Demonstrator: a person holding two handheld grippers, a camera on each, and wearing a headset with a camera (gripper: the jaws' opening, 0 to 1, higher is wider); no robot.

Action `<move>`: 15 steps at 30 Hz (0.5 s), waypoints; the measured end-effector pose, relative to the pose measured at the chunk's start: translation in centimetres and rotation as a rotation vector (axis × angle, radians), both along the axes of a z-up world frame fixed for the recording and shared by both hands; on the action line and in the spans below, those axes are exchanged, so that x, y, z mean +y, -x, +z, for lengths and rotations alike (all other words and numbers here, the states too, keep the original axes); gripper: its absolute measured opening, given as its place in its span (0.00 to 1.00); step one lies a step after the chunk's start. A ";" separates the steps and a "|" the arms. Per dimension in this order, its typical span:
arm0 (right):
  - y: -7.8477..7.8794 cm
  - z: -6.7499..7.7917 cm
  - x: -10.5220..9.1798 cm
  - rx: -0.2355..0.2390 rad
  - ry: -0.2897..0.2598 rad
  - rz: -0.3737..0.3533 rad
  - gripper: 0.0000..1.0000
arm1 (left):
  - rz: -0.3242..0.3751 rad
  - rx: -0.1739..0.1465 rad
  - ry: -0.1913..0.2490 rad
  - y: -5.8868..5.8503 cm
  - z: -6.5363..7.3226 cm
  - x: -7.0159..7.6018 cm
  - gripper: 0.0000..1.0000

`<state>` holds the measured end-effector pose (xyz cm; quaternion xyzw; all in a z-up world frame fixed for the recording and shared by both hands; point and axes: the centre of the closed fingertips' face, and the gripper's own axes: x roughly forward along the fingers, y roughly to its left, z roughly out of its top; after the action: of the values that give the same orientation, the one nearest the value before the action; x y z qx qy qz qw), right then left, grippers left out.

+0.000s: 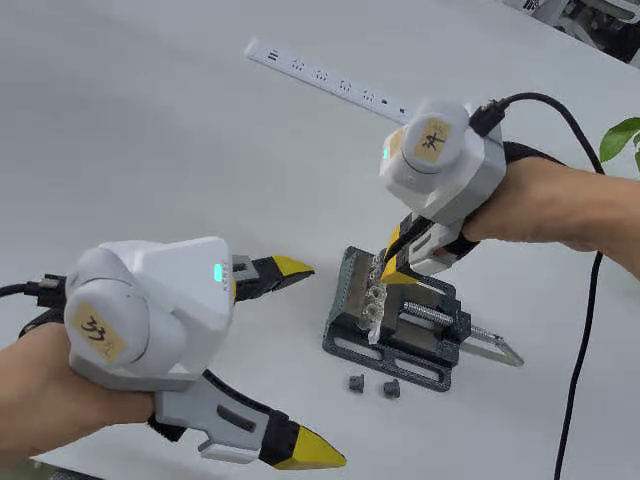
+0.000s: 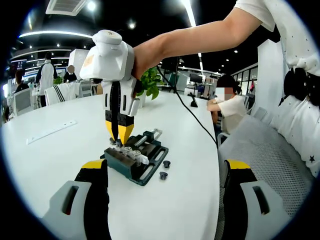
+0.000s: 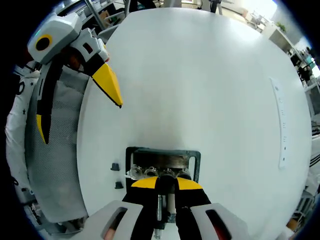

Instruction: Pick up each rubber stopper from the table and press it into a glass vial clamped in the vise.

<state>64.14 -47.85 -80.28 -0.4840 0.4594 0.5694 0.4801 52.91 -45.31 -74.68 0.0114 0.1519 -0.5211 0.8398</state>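
Observation:
A dark vise (image 1: 437, 352) stands on the white table and clamps a row of clear glass vials (image 1: 372, 296). My right gripper (image 1: 396, 263) points straight down at the far end of that row with its jaws shut; whether anything sits between the tips is hidden. Its own view shows the yellow tips of the right gripper (image 3: 166, 183) just over the vials (image 3: 150, 172) and vise (image 3: 162, 152). Two small dark rubber stoppers (image 1: 355, 382) (image 1: 391, 388) lie on the table in front of the vise. My left gripper (image 1: 308, 360) hovers wide open to the left of them, holding nothing.
A white power strip (image 1: 320, 72) lies at the far side of the table. A black cable (image 1: 585, 340) hangs from the right gripper down the right side. A green plant (image 1: 620, 135) sits at the right edge. People sit at tables (image 2: 225, 107) in the background.

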 end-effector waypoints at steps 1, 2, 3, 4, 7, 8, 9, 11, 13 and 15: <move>0.0 0.0 0.0 0.000 -0.002 -0.001 0.08 | 0.000 0.000 -0.001 0.0 0.0 0.0 0.95; -0.1 0.0 0.0 0.000 -0.006 -0.002 0.08 | 0.001 0.001 -0.002 0.0 -0.1 0.0 0.95; -0.1 0.0 0.0 0.001 -0.009 -0.005 0.09 | 0.001 0.002 -0.001 0.0 -0.1 0.0 0.95; -0.1 0.0 0.0 0.002 -0.012 -0.007 0.09 | 0.001 0.002 0.001 0.0 -0.1 0.0 0.95; -0.1 0.0 -0.1 0.002 -0.017 -0.010 0.09 | 0.001 0.002 0.003 0.0 -0.1 -0.1 0.95; -0.1 0.0 -0.1 0.000 -0.017 -0.009 0.09 | 0.001 0.003 0.003 0.0 -0.1 -0.1 0.95; -0.1 0.0 -0.1 -0.001 -0.018 -0.008 0.10 | 0.001 0.003 0.003 0.0 -0.1 -0.1 0.95; -0.1 0.0 -0.1 -0.001 -0.020 -0.009 0.10 | -0.001 0.003 0.003 0.0 -0.1 -0.2 0.95; -0.1 0.1 -0.2 -0.003 -0.024 -0.013 0.10 | 0.000 0.003 0.003 0.0 -0.2 -0.1 0.94; -0.1 0.1 -0.2 -0.004 -0.028 -0.012 0.10 | 0.000 0.003 0.004 0.0 -0.1 -0.2 0.94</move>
<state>64.22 -48.01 -80.18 -0.4756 0.4531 0.5719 0.4913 52.91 -45.48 -74.81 0.0088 0.1522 -0.5214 0.8396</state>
